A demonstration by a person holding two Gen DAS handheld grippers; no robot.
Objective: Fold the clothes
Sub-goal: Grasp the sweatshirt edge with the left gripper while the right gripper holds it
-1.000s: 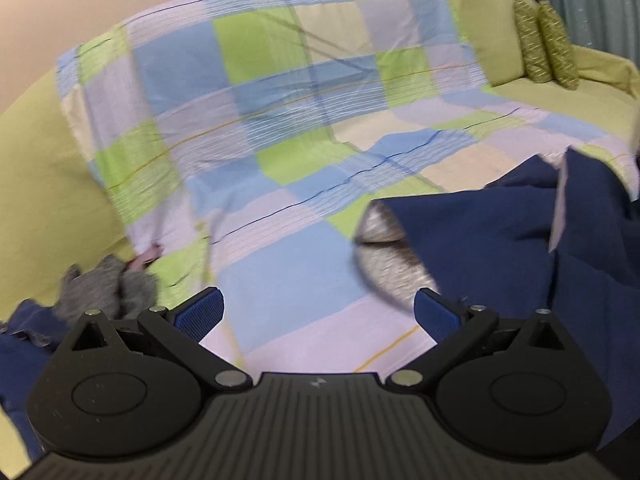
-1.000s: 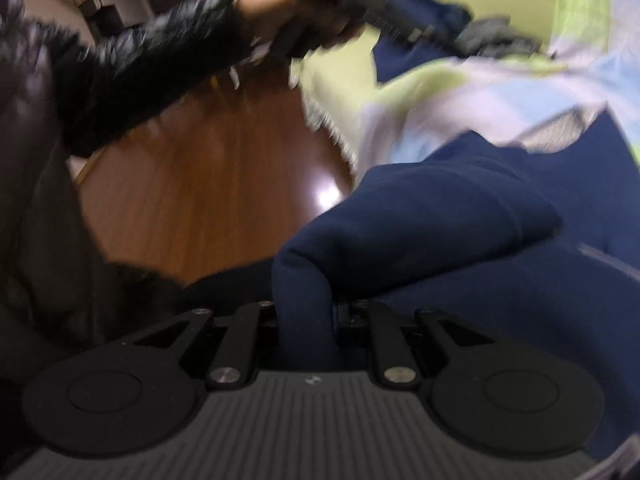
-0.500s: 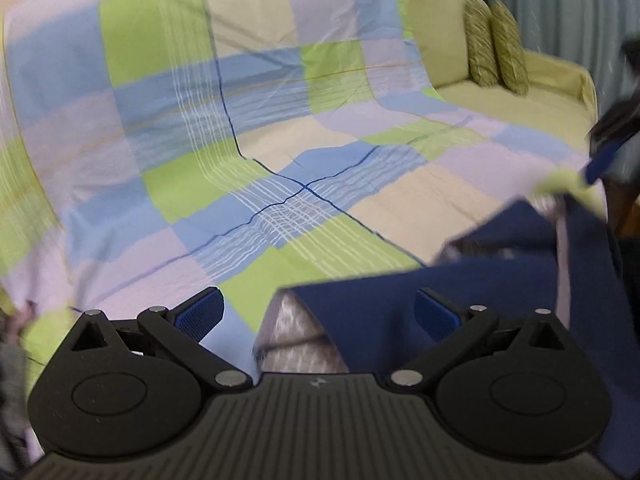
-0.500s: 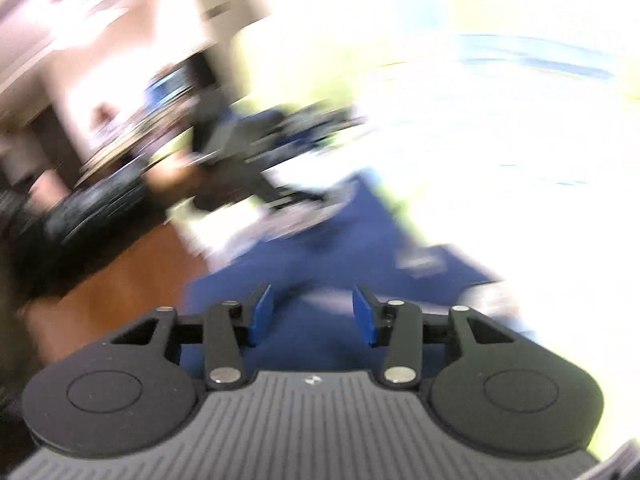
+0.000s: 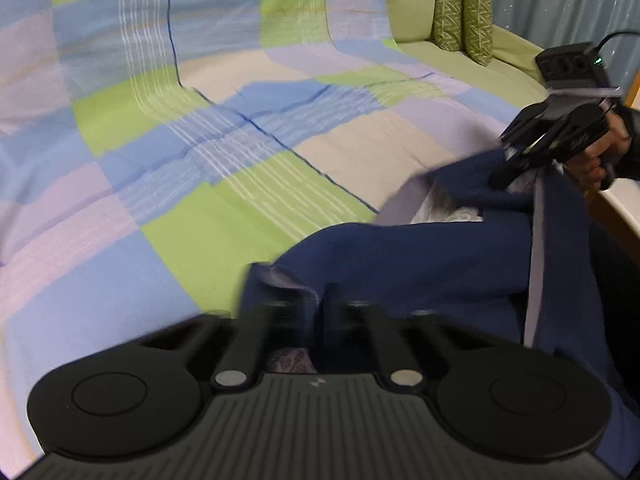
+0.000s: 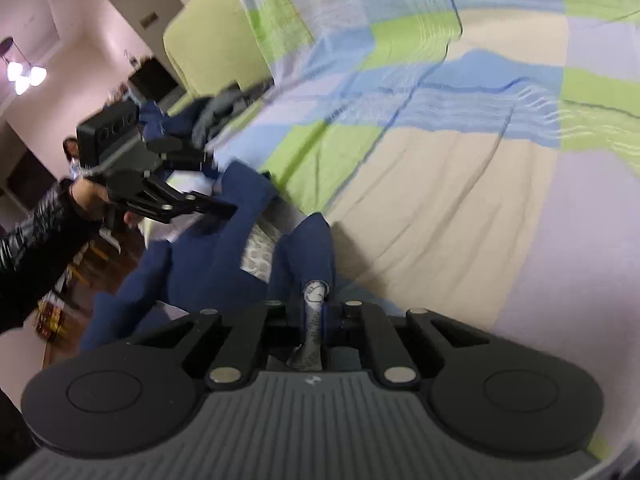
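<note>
A dark navy garment (image 5: 420,256) with a pale patterned lining lies bunched on a sofa, stretched between two hand-held grippers. In the left wrist view, one folded edge of the navy cloth rises straight into the left gripper (image 5: 316,312), whose jaws are drawn fully together and pinch the fabric between them; a bit of the patterned lining shows just under the pinch. From there the garment runs away forward and to the right of the jaws, crossed by a grey strip along one seam, up to the right gripper (image 5: 508,172), which a hand (image 5: 600,156) in a dark sleeve holds at the far right.

In the right wrist view, the right gripper (image 6: 316,316) has its jaws closing, nearly together, on a narrow fold of the garment (image 6: 224,264): navy cloth on the outside, white patterned lining showing in the gap. The rest of the cloth trails off ahead and to the left of these jaws toward the left gripper (image 6: 228,210), held by a hand (image 6: 90,198) in a glossy black sleeve.

Under the garment lies a checked bedsheet (image 5: 200,152) in blue, green, lilac and cream, draped over the green sofa (image 5: 412,4). Two green patterned cushions (image 5: 460,12) stand upright at the sofa's far end. A heap of other clothes (image 6: 216,110) sits beyond the left gripper.
</note>
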